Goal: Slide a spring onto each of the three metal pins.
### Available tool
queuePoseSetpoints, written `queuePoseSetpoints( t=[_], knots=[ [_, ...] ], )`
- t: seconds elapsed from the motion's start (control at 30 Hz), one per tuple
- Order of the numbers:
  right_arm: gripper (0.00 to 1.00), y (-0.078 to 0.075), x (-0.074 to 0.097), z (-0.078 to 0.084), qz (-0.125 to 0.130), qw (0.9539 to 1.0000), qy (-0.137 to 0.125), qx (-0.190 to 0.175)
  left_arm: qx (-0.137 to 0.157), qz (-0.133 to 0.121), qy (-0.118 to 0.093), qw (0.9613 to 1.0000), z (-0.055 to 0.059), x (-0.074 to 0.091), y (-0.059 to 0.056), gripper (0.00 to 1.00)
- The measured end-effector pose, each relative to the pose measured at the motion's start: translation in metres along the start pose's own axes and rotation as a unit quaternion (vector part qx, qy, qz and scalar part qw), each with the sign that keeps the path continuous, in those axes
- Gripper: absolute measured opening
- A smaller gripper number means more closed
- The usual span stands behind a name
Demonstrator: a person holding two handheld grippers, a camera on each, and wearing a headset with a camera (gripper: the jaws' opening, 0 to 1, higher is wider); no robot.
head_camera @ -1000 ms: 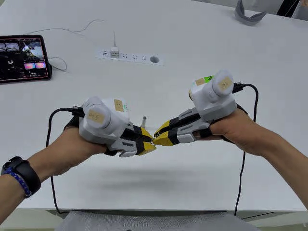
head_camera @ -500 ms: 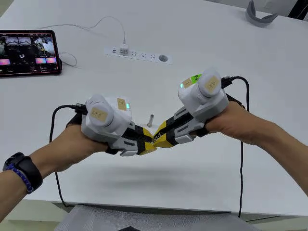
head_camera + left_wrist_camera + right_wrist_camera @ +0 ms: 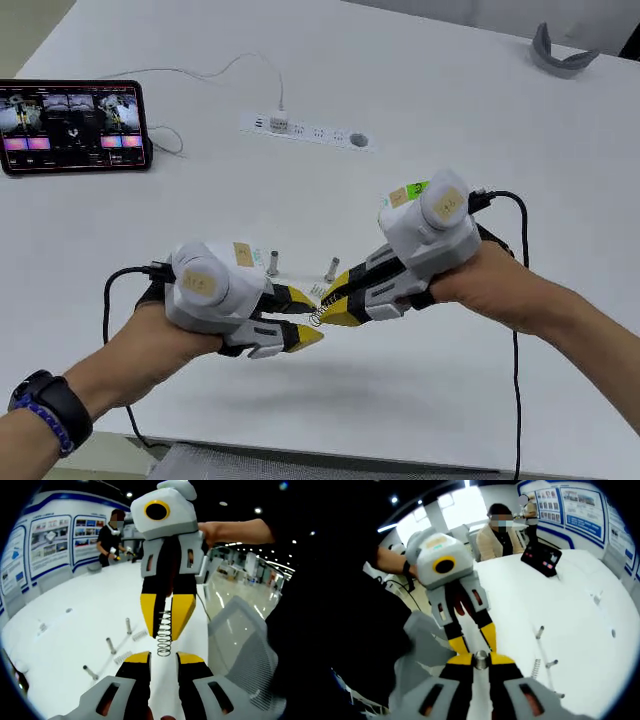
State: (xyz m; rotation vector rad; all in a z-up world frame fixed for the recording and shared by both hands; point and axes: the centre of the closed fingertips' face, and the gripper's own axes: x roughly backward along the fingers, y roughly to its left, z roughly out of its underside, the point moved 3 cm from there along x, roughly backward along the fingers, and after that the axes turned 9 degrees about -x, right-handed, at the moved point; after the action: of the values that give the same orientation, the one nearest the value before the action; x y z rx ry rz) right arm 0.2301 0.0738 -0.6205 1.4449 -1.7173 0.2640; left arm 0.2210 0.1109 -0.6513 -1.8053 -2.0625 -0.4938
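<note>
The right gripper (image 3: 328,305) was clamped on the spring (image 3: 164,645), whose long axis pointed left, straight at the left gripper (image 3: 163,656) just beside it, jaws apart.

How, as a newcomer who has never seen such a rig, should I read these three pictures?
No robot here: a person holds a two-jaw gripper in each hand. The wide picture comes from a headset camera; each round one from a camera riding on a gripper. The right gripper pinches a spring; the left gripper faces it, jaws open. On the white table stand three metal pins with two loose springs beside them, plus a tablet and a power strip.
</note>
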Motion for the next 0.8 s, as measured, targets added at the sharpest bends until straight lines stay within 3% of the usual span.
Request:
queuePoseSetpoints(
  t=[0.43,0.8],
  knots=[
    [0.12,-0.02,-0.006,0.008,0.025,0.9995,0.017,-0.005,0.044,-0.067,0.008,0.9968,0.027,0.023,0.02,0.31],
    [0.12,-0.034,-0.015,0.006,0.039,0.9987,0.033,0.004,0.074,-0.104,0.015,0.9917,0.047,0.037,0.031,0.38]
  ],
)
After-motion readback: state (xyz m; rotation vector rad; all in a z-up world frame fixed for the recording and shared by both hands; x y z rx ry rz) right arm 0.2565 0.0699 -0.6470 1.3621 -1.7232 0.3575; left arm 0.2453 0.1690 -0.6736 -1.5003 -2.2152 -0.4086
